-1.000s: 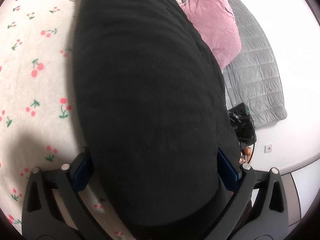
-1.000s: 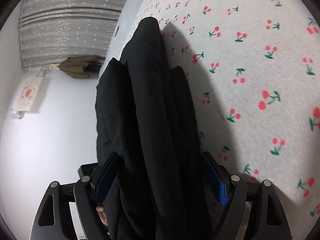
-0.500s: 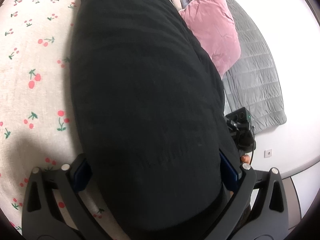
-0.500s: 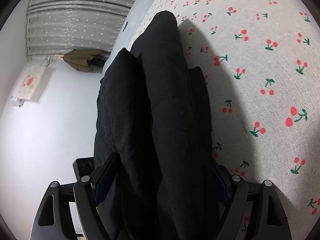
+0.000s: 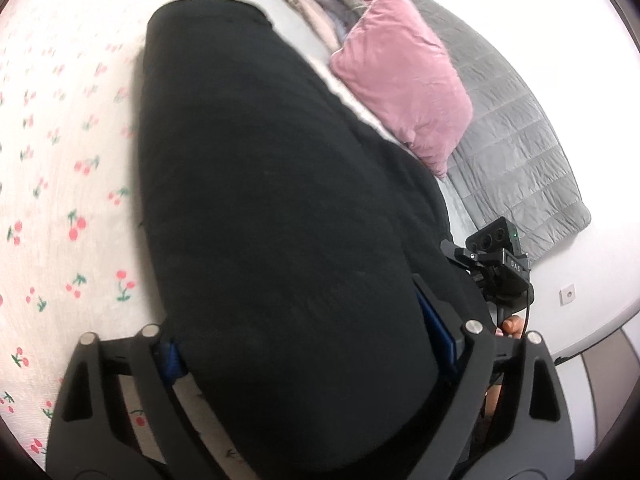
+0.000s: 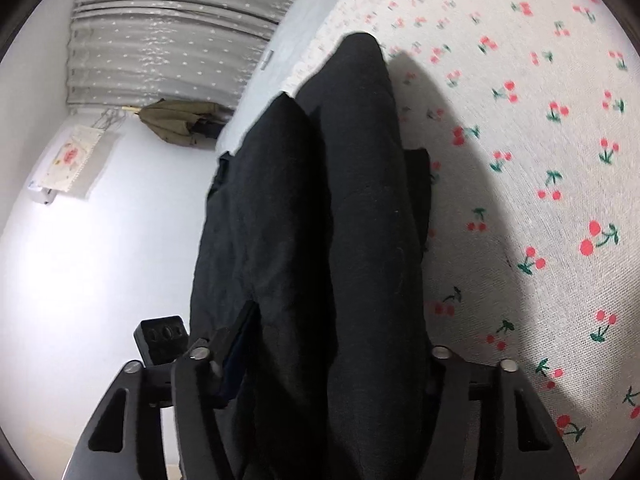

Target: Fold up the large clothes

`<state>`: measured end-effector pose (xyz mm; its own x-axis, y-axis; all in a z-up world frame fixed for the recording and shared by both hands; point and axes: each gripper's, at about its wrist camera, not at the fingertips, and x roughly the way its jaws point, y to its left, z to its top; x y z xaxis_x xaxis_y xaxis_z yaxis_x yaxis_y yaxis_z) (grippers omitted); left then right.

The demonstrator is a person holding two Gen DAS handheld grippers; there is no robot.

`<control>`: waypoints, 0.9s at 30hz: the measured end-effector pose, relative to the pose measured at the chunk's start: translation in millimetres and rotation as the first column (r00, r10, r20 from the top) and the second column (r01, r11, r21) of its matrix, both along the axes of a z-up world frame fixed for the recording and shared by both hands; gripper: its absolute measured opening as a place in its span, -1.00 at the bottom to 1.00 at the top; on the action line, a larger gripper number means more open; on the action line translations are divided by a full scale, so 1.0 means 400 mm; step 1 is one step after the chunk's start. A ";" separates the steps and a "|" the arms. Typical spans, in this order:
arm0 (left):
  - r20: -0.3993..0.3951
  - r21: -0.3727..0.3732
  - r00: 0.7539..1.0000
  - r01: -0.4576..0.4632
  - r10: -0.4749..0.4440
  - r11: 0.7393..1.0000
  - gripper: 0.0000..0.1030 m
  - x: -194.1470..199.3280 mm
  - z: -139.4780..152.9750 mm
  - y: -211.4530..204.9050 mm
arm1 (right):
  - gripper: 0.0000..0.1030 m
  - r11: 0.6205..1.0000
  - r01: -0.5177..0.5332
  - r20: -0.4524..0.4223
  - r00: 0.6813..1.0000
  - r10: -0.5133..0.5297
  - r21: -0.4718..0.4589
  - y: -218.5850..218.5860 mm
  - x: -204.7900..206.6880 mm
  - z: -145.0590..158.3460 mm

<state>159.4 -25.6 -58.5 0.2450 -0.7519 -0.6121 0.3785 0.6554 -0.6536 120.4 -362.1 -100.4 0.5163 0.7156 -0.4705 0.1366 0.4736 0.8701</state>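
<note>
A large black garment (image 5: 272,216) fills the left wrist view and hangs in thick folds in the right wrist view (image 6: 320,240). My left gripper (image 5: 304,344) is shut on a thick bundle of it, which hides most of both pads. My right gripper (image 6: 328,352) is shut on another bunched part, held above the cherry-print bedsheet (image 6: 540,160). The garment's far end reaches the sheet near the bed's edge. The right gripper's body (image 5: 500,264) shows at the right of the left wrist view.
The cherry-print sheet (image 5: 60,184) covers the bed. A pink pillow (image 5: 404,76), a grey quilt (image 5: 516,152) and folded textiles (image 5: 320,8) lie at the head. Grey curtains (image 6: 168,32), an olive garment (image 6: 176,120) and a wall hanging (image 6: 68,160) are beyond the bed.
Both grippers have carried the black garment along over the bed, still gripping it. More of the pillow, quilt and bed edge has come into view.
</note>
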 end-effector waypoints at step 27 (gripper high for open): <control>-0.059 0.085 0.971 0.237 -0.232 0.968 0.92 0.183 -0.062 -0.415 | 0.25 0.874 0.439 -0.099 0.879 -0.466 -0.210 -0.388 -0.255 0.039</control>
